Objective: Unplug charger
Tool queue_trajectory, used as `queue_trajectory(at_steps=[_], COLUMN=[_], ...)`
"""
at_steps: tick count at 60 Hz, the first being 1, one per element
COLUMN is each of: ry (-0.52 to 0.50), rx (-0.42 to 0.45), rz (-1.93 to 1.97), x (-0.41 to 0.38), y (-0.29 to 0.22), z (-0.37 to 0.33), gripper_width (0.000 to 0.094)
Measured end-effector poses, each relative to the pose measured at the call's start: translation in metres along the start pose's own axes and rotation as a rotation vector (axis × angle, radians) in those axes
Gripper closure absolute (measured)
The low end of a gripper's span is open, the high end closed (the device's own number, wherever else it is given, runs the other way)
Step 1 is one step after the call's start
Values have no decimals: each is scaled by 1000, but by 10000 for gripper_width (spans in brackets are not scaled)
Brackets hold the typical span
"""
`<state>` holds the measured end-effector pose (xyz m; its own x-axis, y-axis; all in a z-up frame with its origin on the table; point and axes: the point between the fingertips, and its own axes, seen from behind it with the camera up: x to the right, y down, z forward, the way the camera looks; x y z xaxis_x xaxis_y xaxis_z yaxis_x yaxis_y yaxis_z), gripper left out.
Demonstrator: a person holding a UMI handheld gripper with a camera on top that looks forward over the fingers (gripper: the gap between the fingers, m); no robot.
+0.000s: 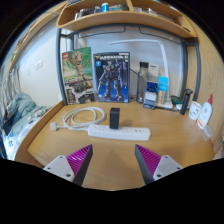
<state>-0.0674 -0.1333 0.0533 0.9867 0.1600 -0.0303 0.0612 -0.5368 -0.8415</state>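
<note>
Tongs [113, 162]: spread, holding nothing, at lower centre of frame. Power strip [118, 132] on bench [60, 140], centre frame. Black charger [115, 118] plugged in.

Charger [115, 118] on power strip [119, 131], boxes [98, 77] behind.

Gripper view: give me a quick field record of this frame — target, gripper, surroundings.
target: black charger plugged upright into white power strip
cable: white cord coiled beside the strip
surface: wooden desk
gripper: gripper open, nothing between the fingers, strip ahead of them
contact: none yet
backdrop: two poster boxes standing against the wall, shelf above
right side: white bottle at desk edge
</note>
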Motion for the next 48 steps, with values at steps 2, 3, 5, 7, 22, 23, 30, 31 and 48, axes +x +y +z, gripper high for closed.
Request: queue_trajectory(at_steps=[2, 3, 5, 7, 22, 23, 30, 31, 48], ry=[11, 17, 34, 47, 147, 146, 136, 134, 147], rx=[4, 7, 19, 34, 57, 56, 49, 50, 385], rz=[9, 14, 27, 37, 68, 64, 75, 75, 78], x=[-3, -4, -5, -5, 12, 12, 14, 14, 70], y=[-8, -13, -23, -33, -67, -67, -68, -68, -294], z=[18, 26, 42, 57, 133, 135, 136, 137, 44], gripper_width=[83, 88, 109, 121, 621, 670, 767, 775, 821])
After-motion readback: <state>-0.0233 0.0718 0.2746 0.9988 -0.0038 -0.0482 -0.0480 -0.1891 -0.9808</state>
